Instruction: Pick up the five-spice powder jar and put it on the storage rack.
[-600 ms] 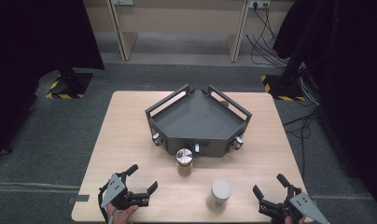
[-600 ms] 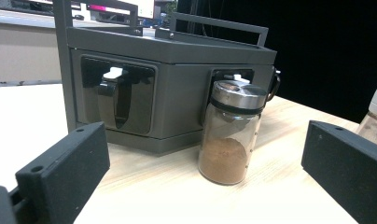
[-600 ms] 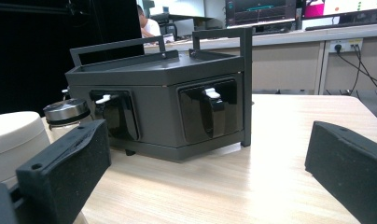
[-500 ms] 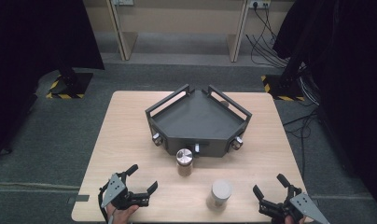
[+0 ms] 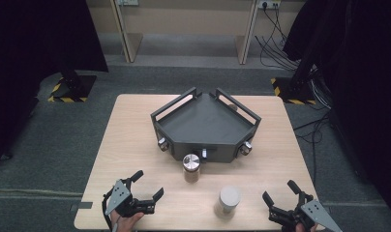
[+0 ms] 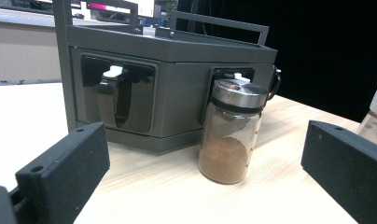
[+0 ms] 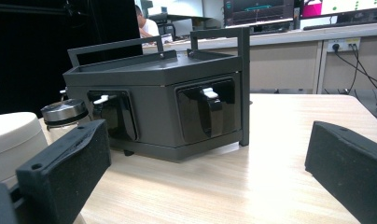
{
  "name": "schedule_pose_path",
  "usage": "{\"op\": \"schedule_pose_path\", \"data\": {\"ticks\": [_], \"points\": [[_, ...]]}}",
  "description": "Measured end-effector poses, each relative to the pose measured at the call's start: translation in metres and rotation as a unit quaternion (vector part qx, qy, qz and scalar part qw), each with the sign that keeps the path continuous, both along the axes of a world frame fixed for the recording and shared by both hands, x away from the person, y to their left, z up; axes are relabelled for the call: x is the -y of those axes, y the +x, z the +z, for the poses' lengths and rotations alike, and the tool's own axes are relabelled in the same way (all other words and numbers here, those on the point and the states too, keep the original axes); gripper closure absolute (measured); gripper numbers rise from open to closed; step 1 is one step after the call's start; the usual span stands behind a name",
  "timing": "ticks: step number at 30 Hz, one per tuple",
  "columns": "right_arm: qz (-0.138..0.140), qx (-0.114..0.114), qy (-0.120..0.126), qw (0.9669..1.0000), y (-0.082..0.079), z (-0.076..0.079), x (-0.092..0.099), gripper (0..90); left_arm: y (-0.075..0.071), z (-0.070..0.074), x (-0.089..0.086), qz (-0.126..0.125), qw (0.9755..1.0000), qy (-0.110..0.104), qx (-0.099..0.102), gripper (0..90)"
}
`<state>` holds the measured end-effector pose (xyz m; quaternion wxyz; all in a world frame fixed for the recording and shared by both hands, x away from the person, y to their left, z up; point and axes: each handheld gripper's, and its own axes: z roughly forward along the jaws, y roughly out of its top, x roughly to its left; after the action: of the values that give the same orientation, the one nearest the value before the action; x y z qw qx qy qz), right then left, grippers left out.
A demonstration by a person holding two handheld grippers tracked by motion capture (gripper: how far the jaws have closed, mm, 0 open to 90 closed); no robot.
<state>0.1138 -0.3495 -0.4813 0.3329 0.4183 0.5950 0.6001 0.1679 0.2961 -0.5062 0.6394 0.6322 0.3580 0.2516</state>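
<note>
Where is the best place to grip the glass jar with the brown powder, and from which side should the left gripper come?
Probably the glass body of the spice jar, below its metal cap, coming level from the person's side. The jar stands upright, apart from the grey rack behind it, and its round sides are free. The left gripper is open and already faces it.

Even overhead light falls on the desk (image 5: 135, 145) in the high view, with soft, short shadows under the rack (image 5: 205, 123) and jars; the far corners sink into black. Both gripper views are bright and fairly sharp at mid-range. Their near jaws blur, and the far screens (image 7: 259, 9) glare.
</note>
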Motion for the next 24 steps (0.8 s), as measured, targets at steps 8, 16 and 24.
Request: {"op": "schedule_pose_path", "data": {"ticks": [8, 16, 24], "points": [[-0.004, -0.001, 0.003, 1.0, -0.0006, -0.0002, 0.0003, 0.4, 0.0011, 0.0013, 0.0011, -0.001, 1.0, -0.007, -0.001, 0.1], [-0.005, -0.001, 0.006, 1.0, -0.0006, -0.0007, 0.001, 0.4, 0.0032, 0.0071, 0.0059, -0.006, 0.9999, -0.003, 0.01, 0.2], [-0.004, -0.001, 0.004, 1.0, 0.0002, -0.001, 0.0005, 0.4, 0.0064, 0.0093, 0.0095, -0.008, 0.9999, 0.0, 0.011, 0.2]]}}
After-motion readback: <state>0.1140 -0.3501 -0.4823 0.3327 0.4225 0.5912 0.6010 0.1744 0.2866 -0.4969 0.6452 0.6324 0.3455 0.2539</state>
